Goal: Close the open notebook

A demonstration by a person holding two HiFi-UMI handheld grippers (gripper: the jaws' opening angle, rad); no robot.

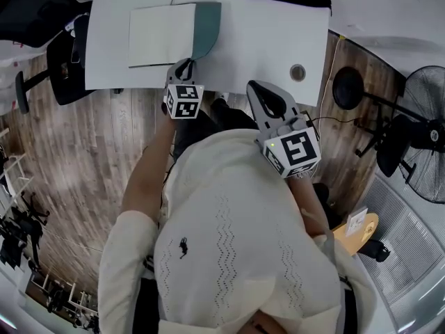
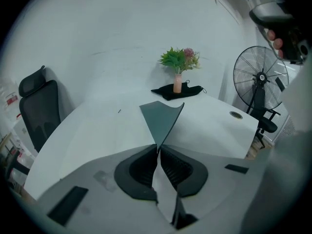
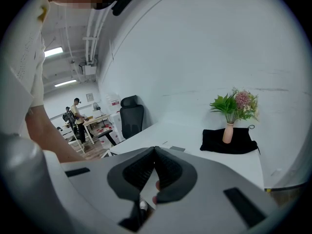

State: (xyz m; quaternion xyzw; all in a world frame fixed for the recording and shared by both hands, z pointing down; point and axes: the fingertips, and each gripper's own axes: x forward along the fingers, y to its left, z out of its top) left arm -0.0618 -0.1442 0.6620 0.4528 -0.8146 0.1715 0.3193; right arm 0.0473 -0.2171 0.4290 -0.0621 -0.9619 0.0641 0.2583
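Notebook (image 1: 161, 35) lies open on the far left part of the white table (image 1: 271, 44), blank page up. Its teal cover (image 2: 161, 120) stands raised at the notebook's right side and curls. Left gripper (image 2: 158, 148): jaws pinched narrow on the cover's near corner. Right gripper (image 3: 155, 150): jaws together, nothing between them, held off the table's near edge, right of the notebook. A vase of flowers (image 2: 178, 74) stands on a black cloth (image 2: 168, 92) at the far side.

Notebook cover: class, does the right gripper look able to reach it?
Probably yes: the right gripper, shut and empty, hovers by the desk edge; only bare desk separates it from the raised cover the left gripper pinches.
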